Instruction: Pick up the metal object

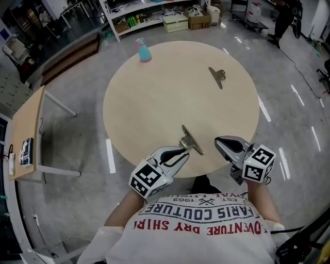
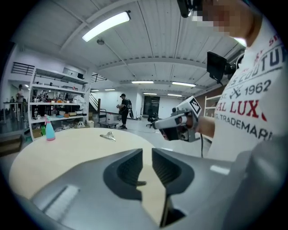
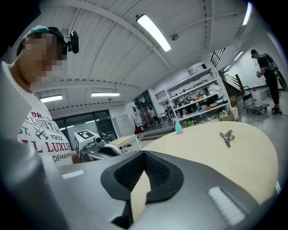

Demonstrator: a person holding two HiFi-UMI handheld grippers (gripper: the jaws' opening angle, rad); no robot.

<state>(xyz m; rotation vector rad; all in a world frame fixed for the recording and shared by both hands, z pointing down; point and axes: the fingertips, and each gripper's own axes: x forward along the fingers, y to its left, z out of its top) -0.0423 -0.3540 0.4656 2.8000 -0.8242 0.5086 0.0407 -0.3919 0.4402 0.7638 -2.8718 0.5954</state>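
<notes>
Two metal binder clips lie on the round beige table [image 1: 149, 103]. The near clip [image 1: 192, 140] sits close to the front edge, right at the tips of my left gripper [image 1: 184, 153]. In the left gripper view the jaws [image 2: 147, 168] stand a narrow gap apart, with the tabletop showing between them and only a thin dark sliver in the gap. The near clip itself is hidden there. The far clip [image 1: 217, 76] [image 2: 108, 136] [image 3: 226, 137] lies alone at the back right. My right gripper [image 1: 219, 143] [image 3: 144, 157] hovers over the front edge, shut and empty.
A blue and pink spray bottle [image 1: 144, 51] [image 2: 49, 130] [image 3: 178, 127] stands at the table's far left edge. A small wooden side table [image 1: 28, 134] is at the left. Shelves [image 1: 154, 15] with boxes line the back wall, and a person stands far off.
</notes>
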